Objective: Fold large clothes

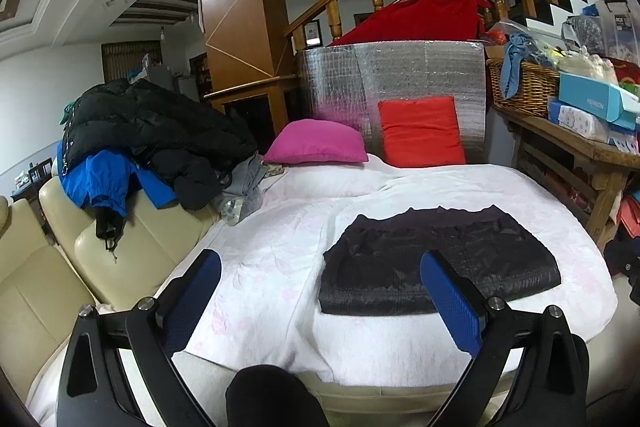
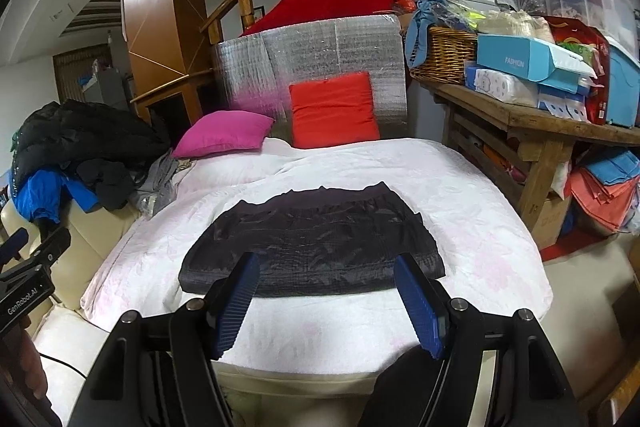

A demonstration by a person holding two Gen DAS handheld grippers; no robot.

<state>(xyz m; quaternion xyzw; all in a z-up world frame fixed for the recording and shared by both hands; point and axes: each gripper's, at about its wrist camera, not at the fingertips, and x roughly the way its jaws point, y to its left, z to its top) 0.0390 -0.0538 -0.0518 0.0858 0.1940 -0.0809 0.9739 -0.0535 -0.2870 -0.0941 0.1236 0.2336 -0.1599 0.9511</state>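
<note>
A dark, shiny quilted garment (image 2: 312, 243) lies folded into a flat rectangle on the white, faintly pink-flowered bedspread (image 2: 480, 195), near its front edge — and both of your tools hang above it, empty. Your left gripper (image 1: 320, 283) is spread wide, its blue ribbed pads (image 1: 454, 301) holding nothing; your right gripper (image 2: 326, 287) is likewise spread, poised over the near hem of the bundle. Behind, a magenta pillow (image 2: 222, 133) and an orange-red cushion (image 2: 334, 109) lean against a silver foil-faced panel (image 2: 312, 47), well apart from the work. To your left, a heap of black and blue jackets (image 1: 132, 143) slumps on the cream leather sofa (image 1: 104, 259).

The folded piece looks light, soft and slick — likely to slide on itself and spring open if pinched by a single layer. You would do best, by this view, to take it at the two near corners, clamping every layer at once, and lift evenly so the stack keeps its shape. Whether further folds are needed cannot be told from here
</note>
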